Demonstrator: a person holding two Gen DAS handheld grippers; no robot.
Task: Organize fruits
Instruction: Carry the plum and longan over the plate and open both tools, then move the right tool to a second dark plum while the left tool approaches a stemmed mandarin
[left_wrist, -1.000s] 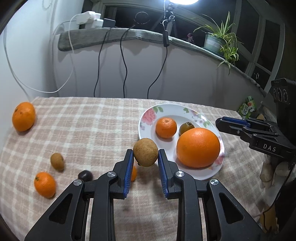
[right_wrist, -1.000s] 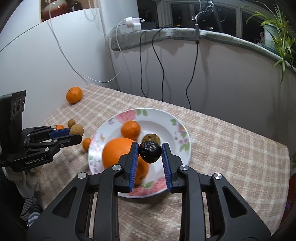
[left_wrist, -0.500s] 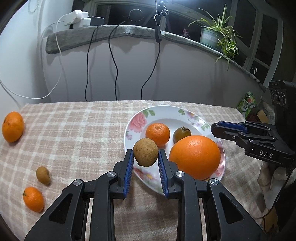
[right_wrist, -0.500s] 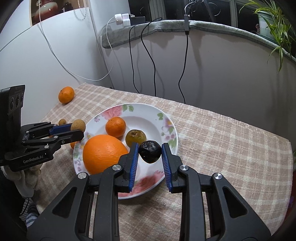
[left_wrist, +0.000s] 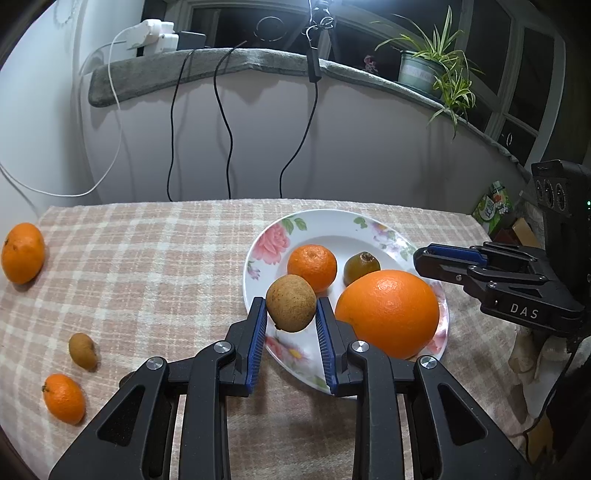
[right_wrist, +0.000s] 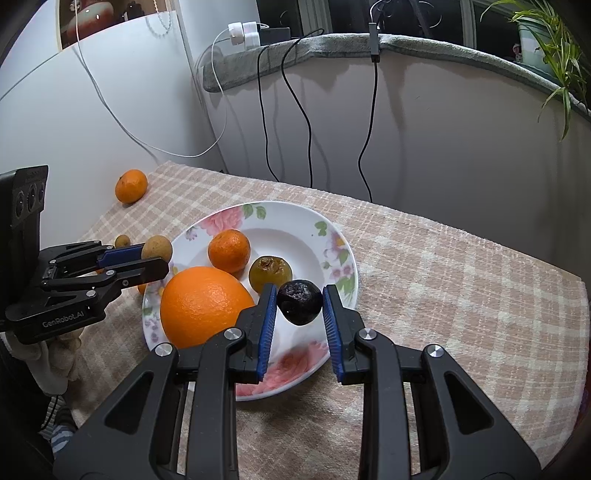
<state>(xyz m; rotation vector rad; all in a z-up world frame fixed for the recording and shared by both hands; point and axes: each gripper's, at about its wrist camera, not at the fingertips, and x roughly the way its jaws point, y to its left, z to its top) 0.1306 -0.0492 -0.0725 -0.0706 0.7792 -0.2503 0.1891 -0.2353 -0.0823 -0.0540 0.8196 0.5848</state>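
In the left wrist view, the left gripper (left_wrist: 291, 319) fills the lower centre of the frame, its jaws pinching a brown kiwi-like fruit (left_wrist: 290, 302) that hangs over the near-left rim of the flowered plate (left_wrist: 332, 221). The open part of the plate lies just up and right of the jaws, between the small mandarin (left_wrist: 312, 266) and the big orange (left_wrist: 388, 312), so a short reach forward looks like what the release turns on. An olive-green fruit (left_wrist: 361, 263) sits behind the orange. At the right edge the right gripper (left_wrist: 443, 258) pokes in over the plate's far-right rim. Left on the checked cloth of the table (left_wrist: 147, 266) are a mandarin at the left edge (left_wrist: 23, 252), a small brown fruit (left_wrist: 82, 350) and a small mandarin at lower left (left_wrist: 63, 398). In the right wrist view, the right gripper's jaws pinch a dark wrinkled fruit (right_wrist: 299, 302) right over the plate's bare near-right part, so it seems the nearer of the two to a free spot. The left gripper comes in at the left edge, its fruit over the plate's left rim. Behind the table a pale wall carries hanging cables (right_wrist: 306, 122), a padded ledge and a potted plant (right_wrist: 550, 44).
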